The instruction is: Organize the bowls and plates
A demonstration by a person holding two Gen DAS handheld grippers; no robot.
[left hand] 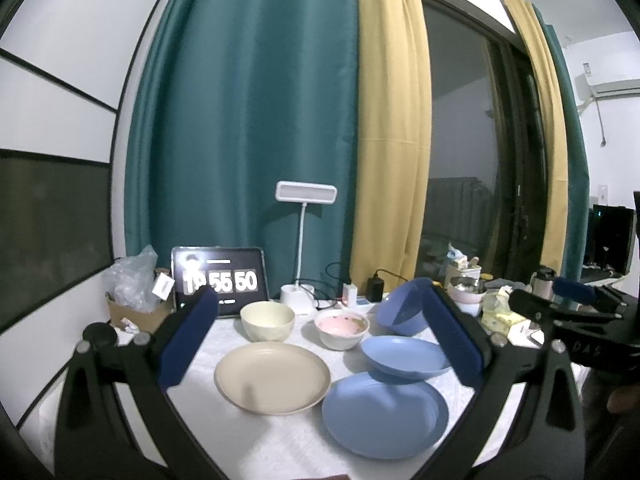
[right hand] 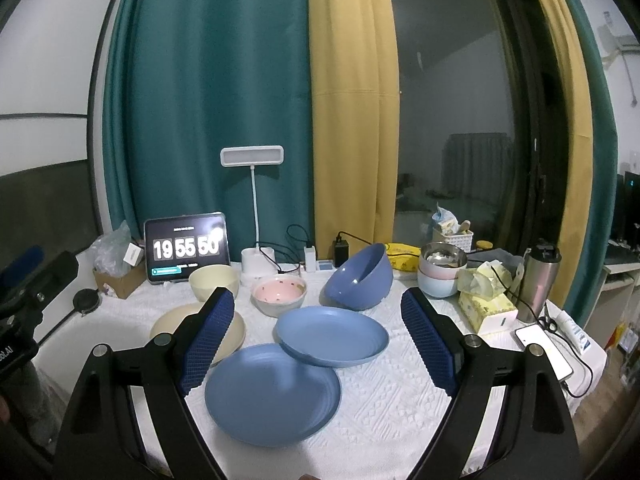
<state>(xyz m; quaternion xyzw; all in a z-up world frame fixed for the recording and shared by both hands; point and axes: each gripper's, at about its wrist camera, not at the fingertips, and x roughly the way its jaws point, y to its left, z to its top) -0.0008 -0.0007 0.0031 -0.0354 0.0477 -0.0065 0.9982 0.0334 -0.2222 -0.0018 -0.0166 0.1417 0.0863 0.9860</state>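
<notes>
- While both grippers are hovering above the near edge of the table [right hand: 400, 408], nothing is being held: the left gripper [left hand: 324, 340] is showing its jaws spread wide and empty, and the right gripper [right hand: 320, 344] is doing the same.
- Dishes are sitting loose on the white cloth: a beige plate [left hand: 272, 378] toward the near left, a large blue plate [right hand: 272, 394] nearest the front edge, and a second blue plate [right hand: 332, 336] overlapping its far rim and sitting tilted on it.
- Behind them, a cream bowl [left hand: 267, 321], a pink-lined bowl [right hand: 279, 294] and a blue bowl [right hand: 359, 276] are lining up toward the far edge; the blue bowl is leaning on its side, apparently against the tilted plate's far rim.
- Judging from this layout, stacking is only just beginning, and the tilted blue plate looks like the sensible first pick.
- Doing it well is probably meaning closing the jaws on the raised rim, lifting slightly, and centring it over the plate below before letting go, since the leaning bowl may be rolling once its support is going.
- Bowls would likely be nesting best upright, one at a time.
- A tablet [right hand: 186, 249] at the far left edge is reading "19 55 50"; small text above and below the digits is too blurred to read.
- Lettering resembling "DAS" is showing on the right gripper's body in the left wrist view.
</notes>
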